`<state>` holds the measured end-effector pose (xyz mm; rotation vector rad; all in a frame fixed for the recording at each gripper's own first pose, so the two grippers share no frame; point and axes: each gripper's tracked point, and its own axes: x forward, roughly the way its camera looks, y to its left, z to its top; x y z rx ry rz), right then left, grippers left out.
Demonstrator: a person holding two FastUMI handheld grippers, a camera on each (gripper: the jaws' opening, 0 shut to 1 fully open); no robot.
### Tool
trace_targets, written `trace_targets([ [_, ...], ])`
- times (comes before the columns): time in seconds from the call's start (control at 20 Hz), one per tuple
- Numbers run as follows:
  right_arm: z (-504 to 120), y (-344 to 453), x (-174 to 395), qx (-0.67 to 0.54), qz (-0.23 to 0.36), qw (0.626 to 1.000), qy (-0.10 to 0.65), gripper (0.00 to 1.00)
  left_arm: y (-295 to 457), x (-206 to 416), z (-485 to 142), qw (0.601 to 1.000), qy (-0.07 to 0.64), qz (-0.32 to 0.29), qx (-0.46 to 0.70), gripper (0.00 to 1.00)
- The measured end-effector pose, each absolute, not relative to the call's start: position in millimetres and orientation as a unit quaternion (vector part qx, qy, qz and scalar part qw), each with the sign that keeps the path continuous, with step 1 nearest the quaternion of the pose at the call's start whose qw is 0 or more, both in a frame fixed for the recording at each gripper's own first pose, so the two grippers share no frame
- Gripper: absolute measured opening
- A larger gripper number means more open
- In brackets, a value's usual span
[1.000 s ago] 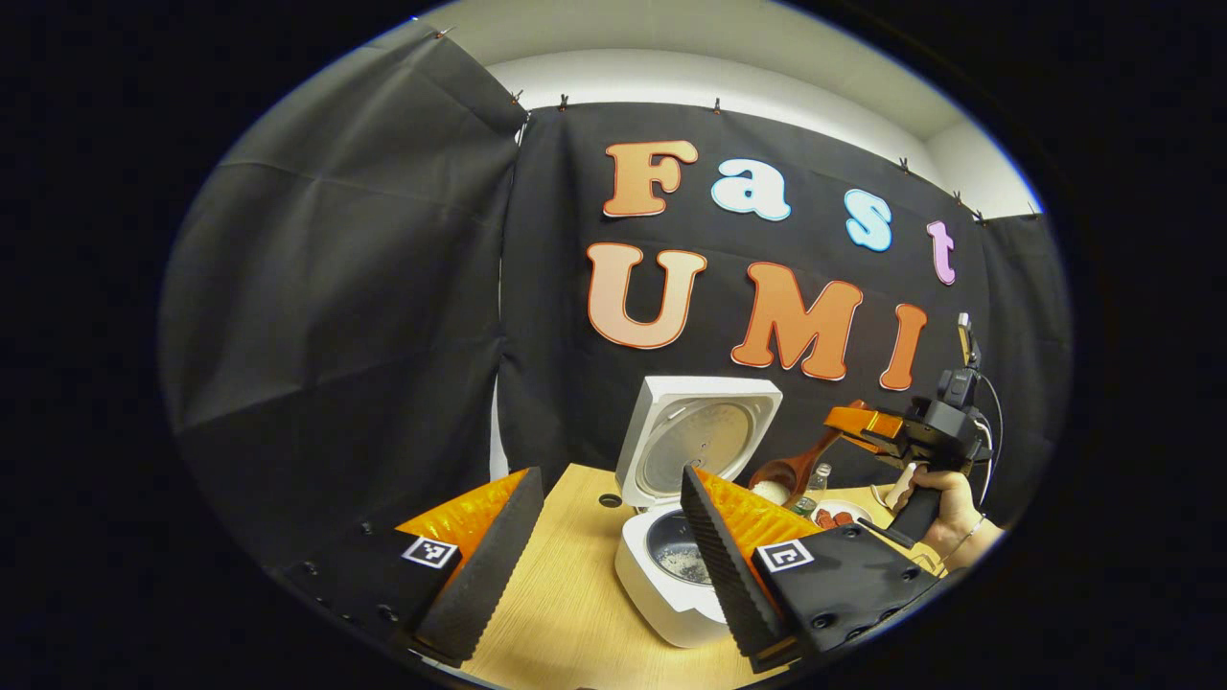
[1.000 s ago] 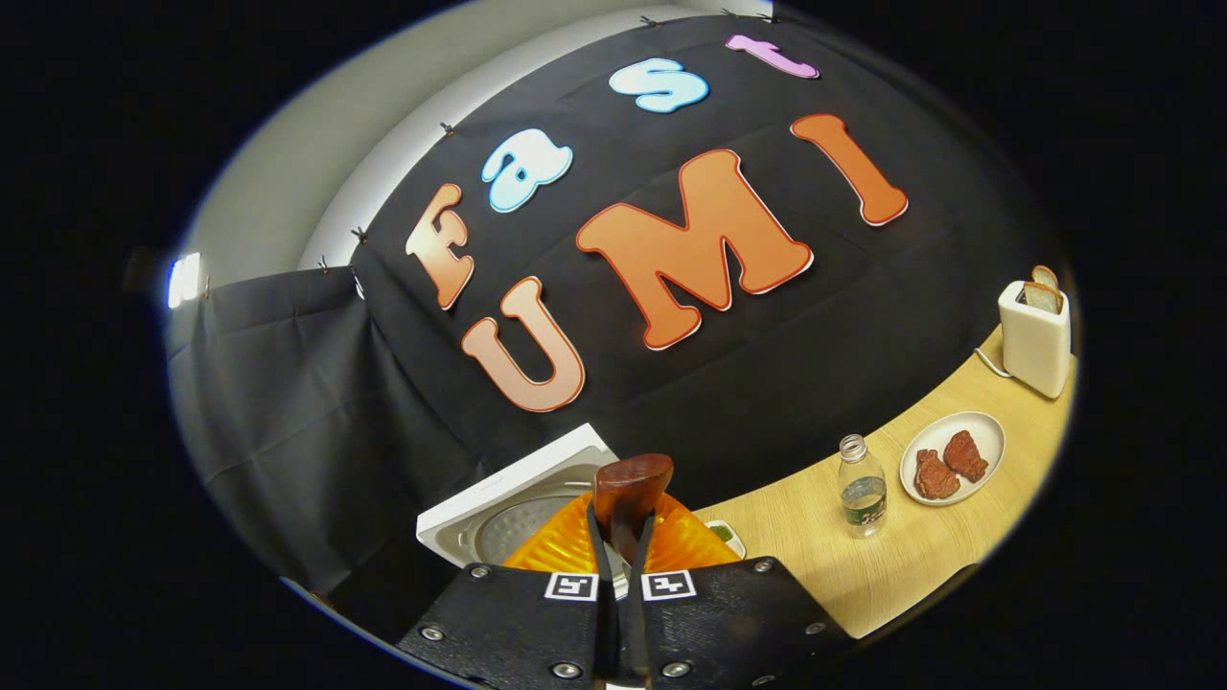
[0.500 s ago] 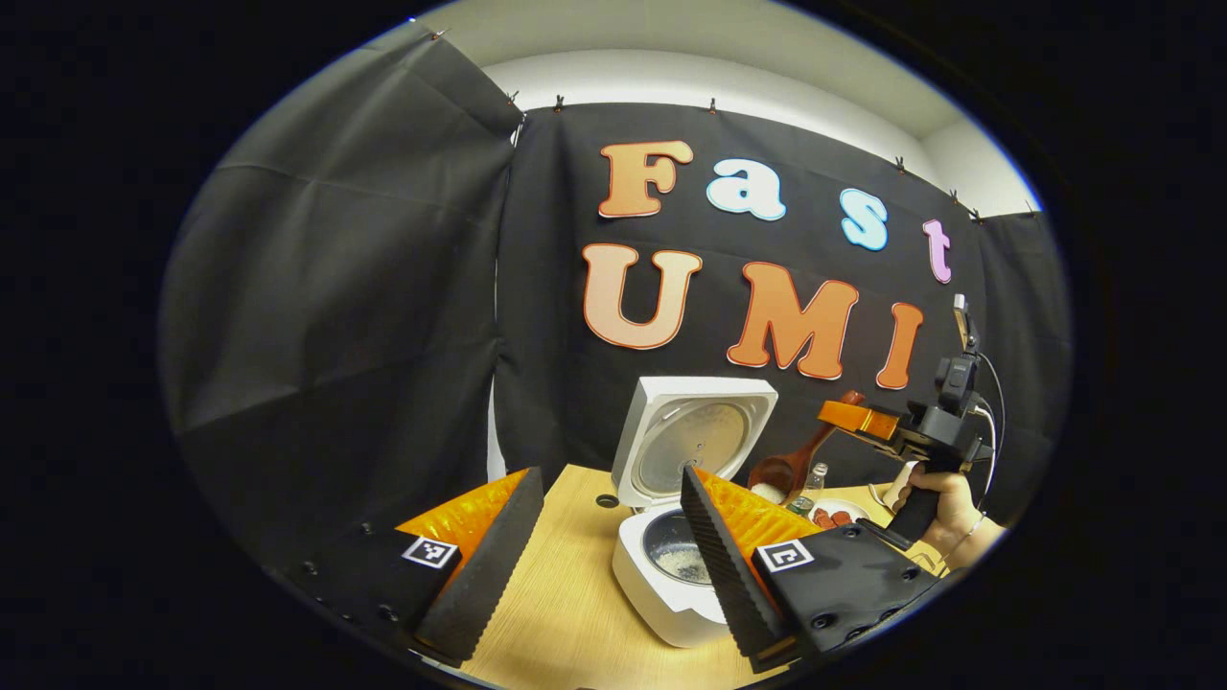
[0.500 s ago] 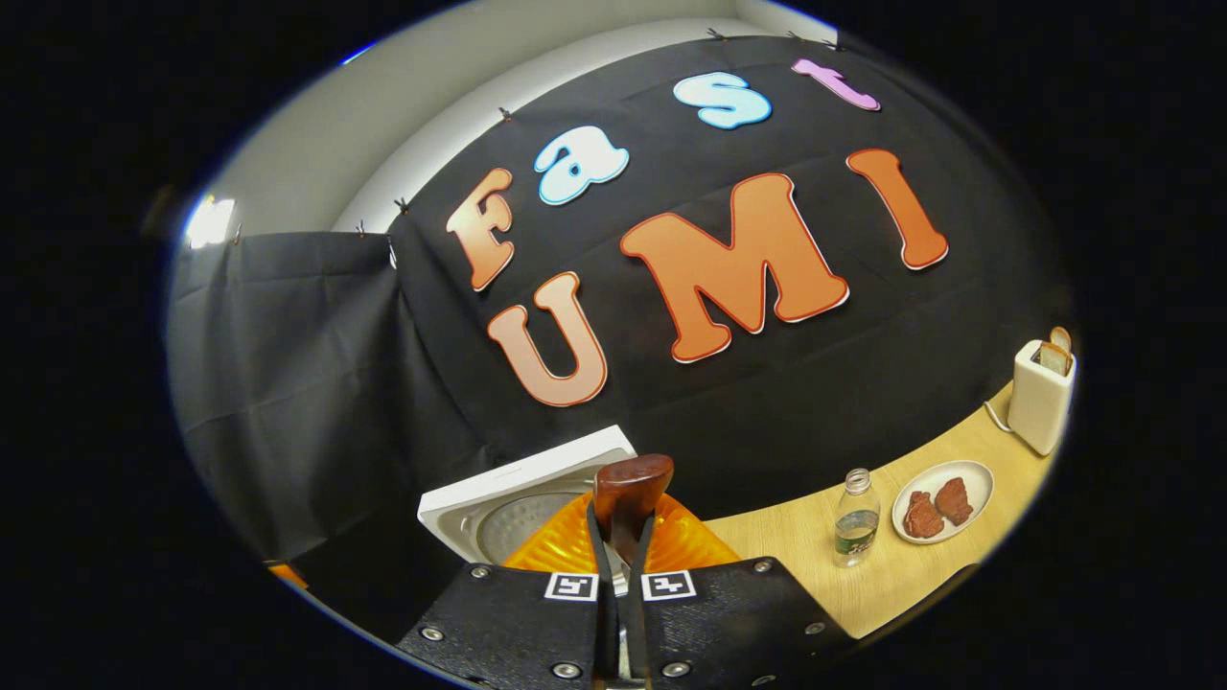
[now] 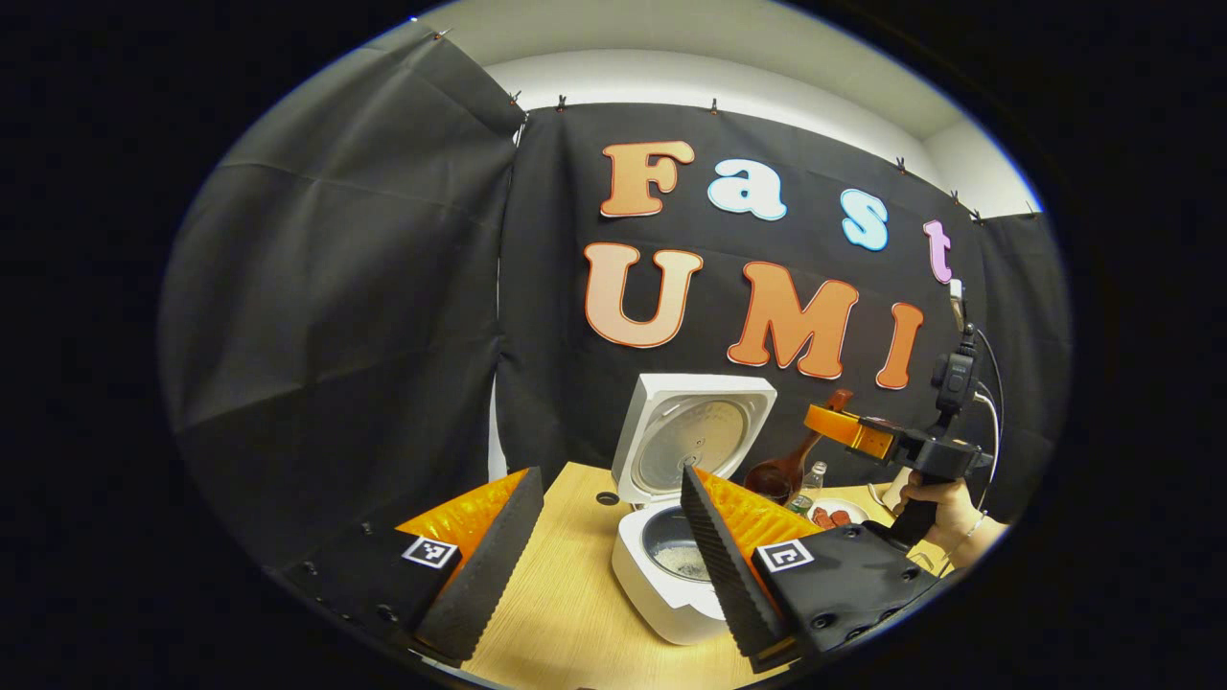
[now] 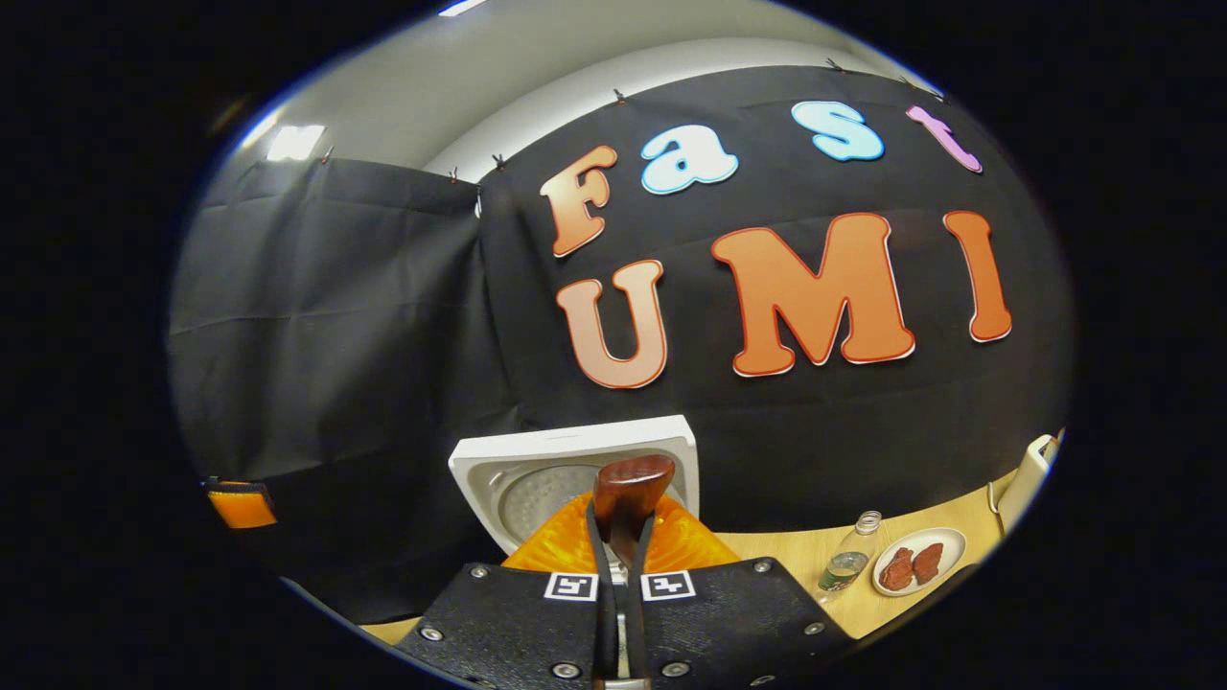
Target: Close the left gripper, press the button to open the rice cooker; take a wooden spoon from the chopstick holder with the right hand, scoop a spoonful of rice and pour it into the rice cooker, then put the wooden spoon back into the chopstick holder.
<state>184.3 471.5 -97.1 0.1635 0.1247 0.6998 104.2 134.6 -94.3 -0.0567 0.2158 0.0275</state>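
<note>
Both grippers checked: my right gripper [image 6: 621, 537] clamps the wooden spoon [image 6: 628, 494] handle; left gripper [image 5: 599, 561] gapes, empty. Rice cooker [image 5: 671, 537] stands open on the table [image 5: 566, 613], rice inside. Risk: spoon bowl [image 5: 775, 475] clips the raised lid [image 5: 692, 441] if I swing carelessly.

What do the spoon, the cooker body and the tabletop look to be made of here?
Wooden spoon: dark reddish wood, glossy, probably lacquered. Rice cooker: smooth white shell, likely plastic; the open lid's inner plate looks like dull metal. Table: pale wood-grain surface, matte, possibly laminate.
</note>
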Motion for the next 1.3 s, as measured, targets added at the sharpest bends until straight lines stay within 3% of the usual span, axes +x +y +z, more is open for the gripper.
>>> trace_targets([
  [0.5,-93.0,480.6,162.3,-0.022,0.382,0.924,0.023,0.02,136.9,90.8,-93.5,0.994,0.106,0.019,-0.033,0.98],
  [0.75,-89.9,475.4,156.2,-0.016,0.384,0.923,0.023,0.02,133.7,83.6,-89.2,0.994,0.100,0.018,-0.036,1.00],
  [1.3,-73.5,362.7,158.3,0.021,0.316,0.948,0.027,0.02,110.5,70.4,-75.1,0.995,0.088,0.001,-0.036,1.00],
])
